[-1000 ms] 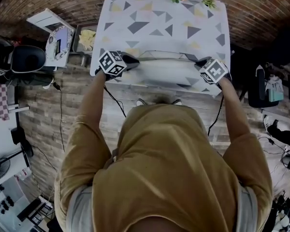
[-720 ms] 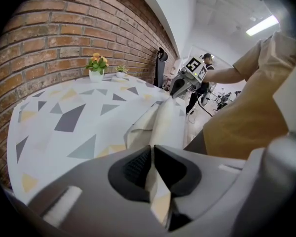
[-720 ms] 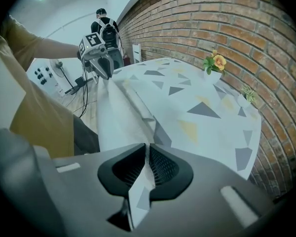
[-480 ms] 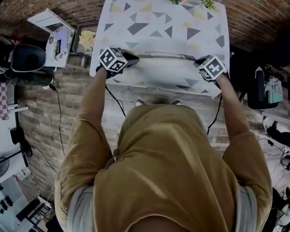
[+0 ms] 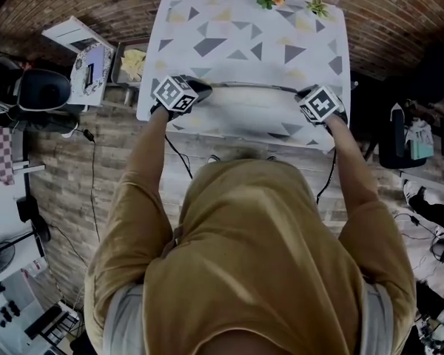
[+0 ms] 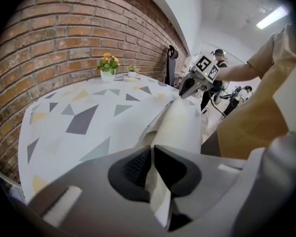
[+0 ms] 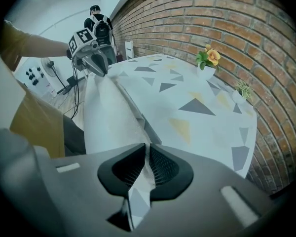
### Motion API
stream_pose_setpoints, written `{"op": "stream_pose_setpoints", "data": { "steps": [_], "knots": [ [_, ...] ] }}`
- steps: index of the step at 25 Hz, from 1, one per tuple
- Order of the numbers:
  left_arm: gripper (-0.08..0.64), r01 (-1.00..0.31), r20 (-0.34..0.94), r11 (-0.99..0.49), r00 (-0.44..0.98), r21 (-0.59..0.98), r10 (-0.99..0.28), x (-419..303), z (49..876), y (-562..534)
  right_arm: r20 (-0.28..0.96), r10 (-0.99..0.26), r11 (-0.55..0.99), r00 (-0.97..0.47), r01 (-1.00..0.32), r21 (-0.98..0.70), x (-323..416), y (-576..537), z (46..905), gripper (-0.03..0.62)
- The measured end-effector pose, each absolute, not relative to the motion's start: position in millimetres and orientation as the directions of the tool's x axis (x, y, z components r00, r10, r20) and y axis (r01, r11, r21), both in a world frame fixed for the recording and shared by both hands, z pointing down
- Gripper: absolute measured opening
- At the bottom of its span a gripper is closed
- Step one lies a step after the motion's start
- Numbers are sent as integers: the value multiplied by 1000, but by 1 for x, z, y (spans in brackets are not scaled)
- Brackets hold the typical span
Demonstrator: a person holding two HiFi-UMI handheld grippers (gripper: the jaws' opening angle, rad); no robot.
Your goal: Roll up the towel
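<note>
Left tool (image 6: 152,156) and right tool (image 7: 147,156), clamped on towel (image 5: 244,113) corners, carried edge forward; first turn started

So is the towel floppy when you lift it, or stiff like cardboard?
Probably floppy: the towel bends in a soft fold between the left gripper and the right gripper, both shut on its edge. Likely light too, since two small pinches carry that whole stretch. It probably won't slip much; ribbed pads bite the cloth.
</note>
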State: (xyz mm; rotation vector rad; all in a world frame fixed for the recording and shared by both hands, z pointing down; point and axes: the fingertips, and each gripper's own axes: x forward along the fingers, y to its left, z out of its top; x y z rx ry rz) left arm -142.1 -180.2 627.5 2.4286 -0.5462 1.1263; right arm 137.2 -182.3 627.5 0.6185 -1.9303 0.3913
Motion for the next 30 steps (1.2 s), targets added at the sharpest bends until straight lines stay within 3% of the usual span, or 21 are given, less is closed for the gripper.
{"op": "stream_pose_setpoints", "data": {
  "steps": [13, 30],
  "knots": [
    [83, -470, 836, -883, 478, -17, -270, -138, 637, -192, 914, -303, 807, -270, -583, 95, 139, -190, 637, 32],
    [83, -493, 830, -862, 425, -121, -360, -131, 649, -200, 911, -345, 775, -226, -616, 141, 146, -188, 660, 34]
  ]
}}
